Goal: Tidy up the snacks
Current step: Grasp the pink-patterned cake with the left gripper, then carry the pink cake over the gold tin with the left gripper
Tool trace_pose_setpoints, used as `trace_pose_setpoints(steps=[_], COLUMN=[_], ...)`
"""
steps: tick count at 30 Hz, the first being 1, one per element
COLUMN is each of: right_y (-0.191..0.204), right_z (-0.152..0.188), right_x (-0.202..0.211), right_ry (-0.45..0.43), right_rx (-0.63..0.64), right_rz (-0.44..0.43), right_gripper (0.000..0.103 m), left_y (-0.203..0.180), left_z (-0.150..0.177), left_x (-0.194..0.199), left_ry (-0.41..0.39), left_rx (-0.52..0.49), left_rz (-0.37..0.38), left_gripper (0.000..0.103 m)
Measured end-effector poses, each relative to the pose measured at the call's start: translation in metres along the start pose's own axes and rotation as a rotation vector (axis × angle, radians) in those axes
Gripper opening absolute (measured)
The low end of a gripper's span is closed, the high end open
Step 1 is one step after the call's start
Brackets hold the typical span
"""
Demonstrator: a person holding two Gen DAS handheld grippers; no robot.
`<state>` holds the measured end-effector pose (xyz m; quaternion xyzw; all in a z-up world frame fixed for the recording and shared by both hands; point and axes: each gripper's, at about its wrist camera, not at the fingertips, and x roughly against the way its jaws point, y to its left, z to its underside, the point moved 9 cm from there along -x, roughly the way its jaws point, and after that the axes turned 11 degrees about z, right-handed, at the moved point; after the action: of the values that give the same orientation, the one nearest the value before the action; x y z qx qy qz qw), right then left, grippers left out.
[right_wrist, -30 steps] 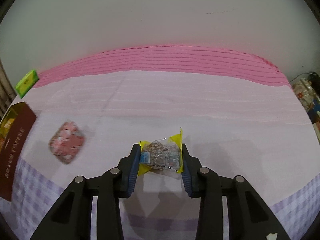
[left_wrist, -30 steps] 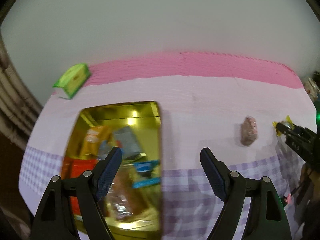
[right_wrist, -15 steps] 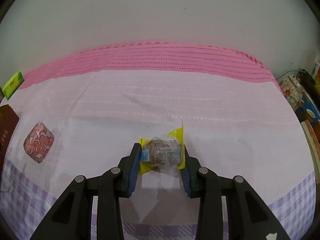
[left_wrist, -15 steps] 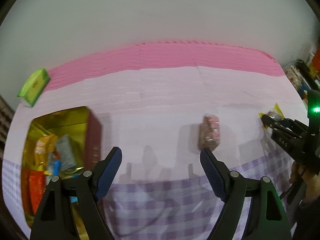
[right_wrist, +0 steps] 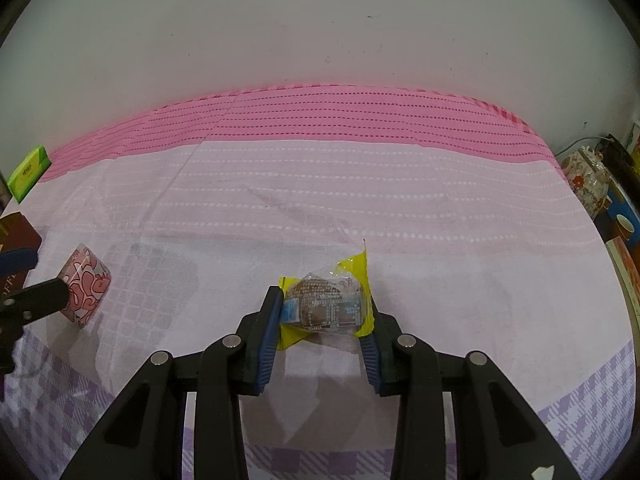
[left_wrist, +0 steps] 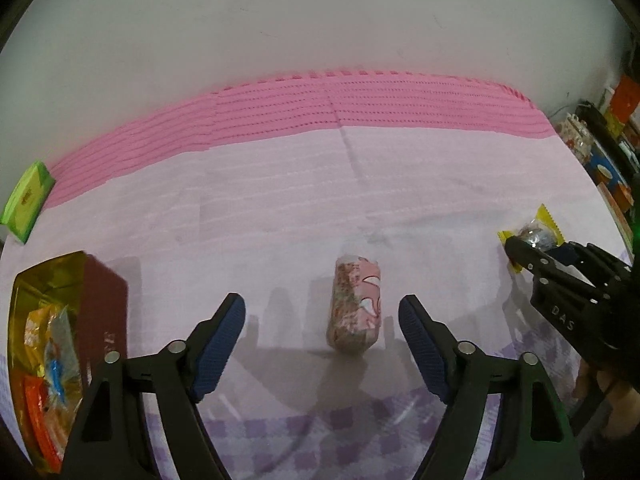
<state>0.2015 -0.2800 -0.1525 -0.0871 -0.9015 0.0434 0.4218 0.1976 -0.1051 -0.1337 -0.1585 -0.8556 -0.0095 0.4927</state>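
on the pink cloth (left_wrist: 280, 208), left fingers (left_wrist: 224, 328), just narrowing, now straddle the pink snack (left_wrist: 354, 304); right fingers (right_wrist: 268, 320) clamp the yellow snack (right_wrist: 326, 304).

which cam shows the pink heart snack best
Left wrist view: the pink heart snack lies whole and central, ahead of the open left tool. Right wrist view shows it only at the left edge, partly hidden.

Tablecloth (right_wrist: 360, 200) is woven cloth, matt, with fine dotted ribbing. Gold tin (left_wrist: 44, 280) looks like polished metal inside, mirror-glossy, outer wall a duller maroon. Pink heart-print snack (left_wrist: 355, 308) wrapped in shiny plastic film. Yellow-edged snack (right_wrist: 326, 304) in clear crinkly plastic wrap, glossy. Gripper pads (left_wrist: 218, 348) blue, ribbed, rubbery-looking; the frames matt black plastic. Green box (left_wrist: 28, 200) probably cardboard, blurred.
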Motion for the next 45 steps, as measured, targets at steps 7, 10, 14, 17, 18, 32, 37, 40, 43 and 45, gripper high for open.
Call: trace_pose_setpoints(steps=[7,10,14,17,18,32,37,40,43,45], right_y=[0.001,0.001,0.001,0.001,0.001,0.001,0.002,0.001,0.001,0.001], right_z=[0.001,0.001,0.001,0.001,0.001,0.001,0.0,0.001,0.001,0.001], right_x=[0.0,0.0,0.001,0.001,0.001,0.001,0.001,0.001,0.002,0.002], right_ry=[0.0,0.001,0.001,0.001,0.001,0.001,0.001,0.002,0.002,0.002], right_rx=[-0.002,-0.002,-0.002,-0.002,-0.002,-0.003,-0.002,-0.003,-0.003,-0.003], right_rz=[-0.005,-0.004,-0.005,-0.005,-0.005,-0.005,-0.006,-0.005,-0.005,-0.005], right_gripper=[0.034,0.034,0.034,0.034,0.034,0.034,0.034,0.034,0.035,0.035], left_y=[0.0,-0.002,-0.005,-0.004,-0.002,0.016,0.017,0.02,0.023,0.025], left_z=[-0.001,-0.003,-0.001,0.001,0.002,0.027,0.026,0.024,0.021,0.021], left_x=[-0.018,-0.023,-0.03,-0.027,-0.026,0.01,0.027,0.037,0.048,0.057], left_ry=[0.025,0.025,0.039,0.031,0.029,0.025,0.009,-0.003,-0.021,-0.034], left_rx=[0.026,0.02,0.009,0.012,0.014,0.056,0.06,0.069,0.074,0.082], left_rz=[0.022,0.032,0.028,0.034,0.03,0.005,-0.003,-0.006,-0.014,-0.021], left_gripper=[0.056,0.049,0.035,0.026,0.026,0.025,0.025,0.025,0.025,0.025])
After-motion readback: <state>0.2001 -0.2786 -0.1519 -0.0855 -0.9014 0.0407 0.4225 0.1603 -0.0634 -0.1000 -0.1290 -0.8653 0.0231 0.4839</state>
